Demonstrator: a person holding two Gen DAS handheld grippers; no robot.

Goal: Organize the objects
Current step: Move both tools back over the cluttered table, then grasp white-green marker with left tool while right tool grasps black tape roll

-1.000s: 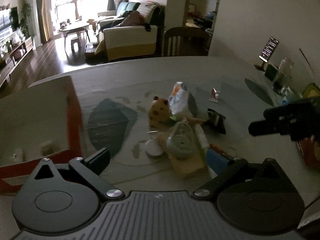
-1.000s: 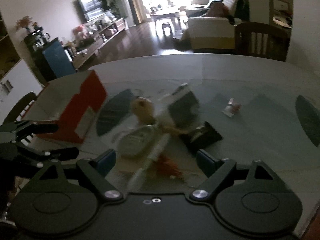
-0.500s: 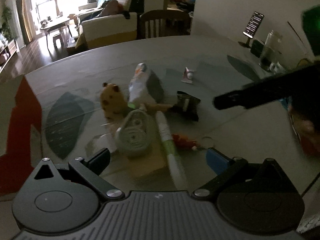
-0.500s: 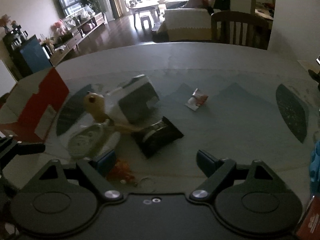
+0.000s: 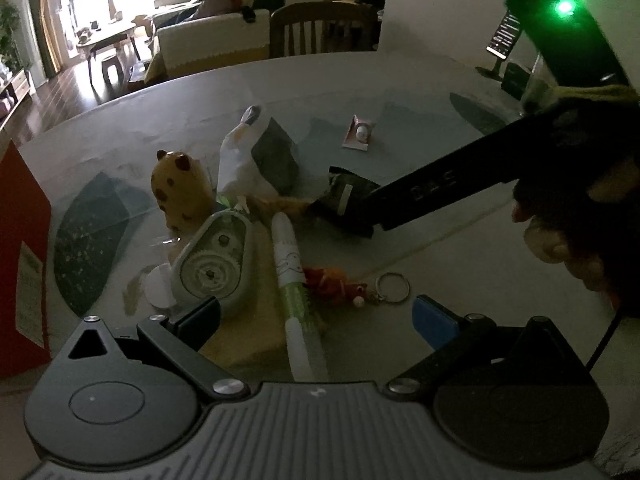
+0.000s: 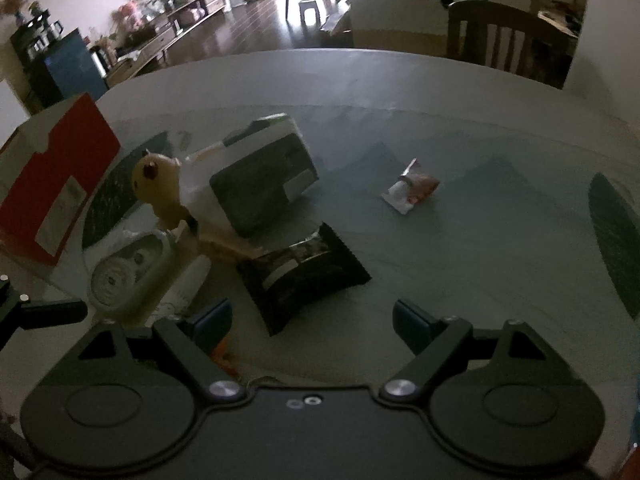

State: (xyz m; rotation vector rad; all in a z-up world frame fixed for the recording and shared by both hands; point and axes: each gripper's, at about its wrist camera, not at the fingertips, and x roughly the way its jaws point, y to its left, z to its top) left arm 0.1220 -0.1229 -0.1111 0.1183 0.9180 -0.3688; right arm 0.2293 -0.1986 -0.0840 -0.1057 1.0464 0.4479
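Observation:
A pile lies on the round table. In it are a yellow spotted toy, a grey tape dispenser, a white and green pen, a red keychain, a white bag and a black packet. My left gripper is open, low over the pen and keychain. My right gripper is open too, with the black packet just ahead between its fingers. In the left wrist view one of its fingers reaches over that packet.
A red and white box stands at the table's left edge. A small red and white sachet lies apart to the right of the pile. A phone on a stand and a jar are at the far right. A wooden chair stands behind the table.
The right gripper has come forward and down over the pile until the black packet lies before its fingers. The left gripper has swung right, away from the red box, closer to the pen and keychain.

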